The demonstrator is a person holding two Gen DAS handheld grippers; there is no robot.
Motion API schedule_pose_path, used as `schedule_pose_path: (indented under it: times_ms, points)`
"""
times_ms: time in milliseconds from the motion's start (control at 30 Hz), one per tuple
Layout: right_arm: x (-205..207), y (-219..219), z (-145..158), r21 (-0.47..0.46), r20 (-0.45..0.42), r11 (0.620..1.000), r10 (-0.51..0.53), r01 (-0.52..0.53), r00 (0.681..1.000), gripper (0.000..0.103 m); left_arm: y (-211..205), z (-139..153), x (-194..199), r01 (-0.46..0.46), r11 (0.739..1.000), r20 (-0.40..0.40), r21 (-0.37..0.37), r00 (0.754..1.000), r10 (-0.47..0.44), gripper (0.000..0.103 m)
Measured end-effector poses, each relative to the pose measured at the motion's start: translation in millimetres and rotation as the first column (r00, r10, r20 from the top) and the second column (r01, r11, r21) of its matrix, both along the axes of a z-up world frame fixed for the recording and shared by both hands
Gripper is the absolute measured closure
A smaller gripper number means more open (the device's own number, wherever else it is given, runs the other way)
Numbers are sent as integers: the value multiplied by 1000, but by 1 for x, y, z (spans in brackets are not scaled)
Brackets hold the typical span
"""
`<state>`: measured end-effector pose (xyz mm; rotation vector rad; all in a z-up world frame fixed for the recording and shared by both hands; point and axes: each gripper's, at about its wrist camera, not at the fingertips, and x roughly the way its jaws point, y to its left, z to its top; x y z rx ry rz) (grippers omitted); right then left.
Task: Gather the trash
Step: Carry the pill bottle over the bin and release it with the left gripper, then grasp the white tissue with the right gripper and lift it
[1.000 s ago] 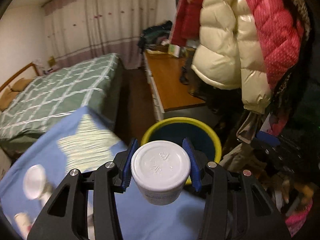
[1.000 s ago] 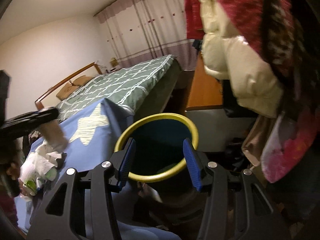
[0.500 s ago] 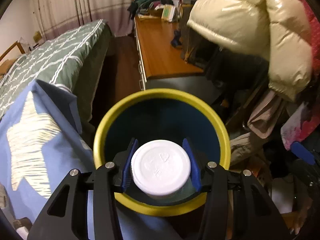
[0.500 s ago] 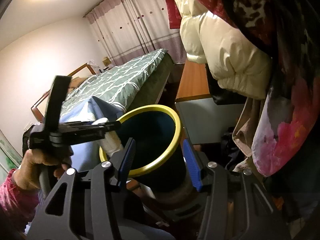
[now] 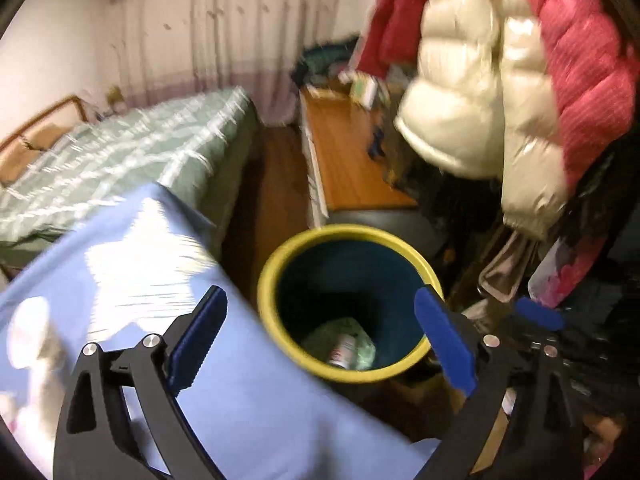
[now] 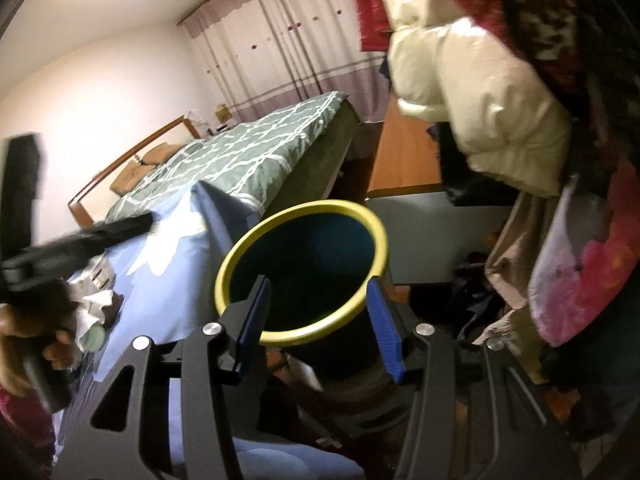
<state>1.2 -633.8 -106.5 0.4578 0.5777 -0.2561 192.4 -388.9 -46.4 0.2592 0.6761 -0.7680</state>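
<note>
Trash (image 5: pixel 344 346) is seen inside the bin (image 5: pixel 280 264); more (image 6: pixel 94 304) is left on the cloth (image 5: pixel 260 400). Left gripper (image 5: pixel 320 340): jaws opening, empty. Right gripper (image 6: pixel 316 320): jaws half open, empty.

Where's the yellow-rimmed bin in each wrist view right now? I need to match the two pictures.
Left wrist: the bin sits lower centre, seen from above, with trash at its bottom, beside the blue cloth.
Right wrist: the bin is at centre, just past the fingers, its inside dark.
Shared landmark: the green bed behind the cloth.
</note>
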Motion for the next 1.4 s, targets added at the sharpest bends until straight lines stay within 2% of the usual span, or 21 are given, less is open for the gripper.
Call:
schedule_pose_path:
  times_ms: [133, 167, 233, 300, 467, 533, 633, 733, 867, 1100, 1167, 1200, 1233, 1300, 1400]
  points:
    - [15, 23, 1, -9, -14, 998, 66, -66, 998, 55, 79, 31, -22, -113, 991, 79, -68, 990, 118, 5]
    - [21, 33, 2, -11, -17, 996, 91, -92, 996, 55, 111, 38, -27, -172, 981, 101, -89, 978, 180, 5]
    - [31, 48, 3, -14, -22, 991, 134, -134, 991, 55, 150, 45, -35, -246, 963, 119, -109, 959, 259, 5]
    - [39, 66, 4, -22, -27, 984, 177, -178, 984, 55, 204, 49, -43, -364, 923, 137, -127, 915, 380, 5]
    - [64, 123, 11, -30, -42, 949, 311, -313, 949, 55, 299, 48, -62, -547, 828, 150, -127, 814, 561, 5]
    - [75, 147, 15, -33, -45, 929, 366, -367, 930, 55, 332, 47, -70, -598, 789, 145, -142, 776, 614, 5]
    - [91, 185, 19, -18, -43, 887, 460, -461, 887, 55, 361, 45, -80, -638, 753, 148, -161, 739, 658, 5]
    - [104, 222, 26, -40, -40, 852, 521, -522, 853, 55, 380, 43, -86, -649, 742, 150, -170, 727, 670, 5]
    - [130, 267, 30, -55, -57, 804, 589, -592, 806, 55, 391, 39, -91, -646, 743, 149, -175, 728, 669, 5]
    - [176, 303, 27, -67, -126, 790, 599, -609, 791, 56, 395, 29, -86, -651, 739, 122, -176, 730, 672, 5]
    - [182, 305, 23, -56, -144, 789, 600, -612, 787, 73, 395, 26, -84, -649, 741, 114, -176, 734, 670, 5]
    - [185, 306, 21, -47, -154, 784, 607, -619, 780, 87, 394, 25, -82, -647, 743, 110, -174, 737, 667, 5]
    - [187, 306, 20, -37, -158, 783, 609, -621, 777, 93, 392, 24, -81, -646, 744, 108, -173, 738, 666, 5]
    - [183, 303, 24, -35, -140, 784, 610, -620, 780, 98, 394, 20, -79, -642, 747, 104, -173, 742, 662, 5]
    - [177, 298, 36, -55, -102, 787, 608, -615, 787, 99, 392, 16, -77, -638, 751, 98, -170, 747, 657, 5]
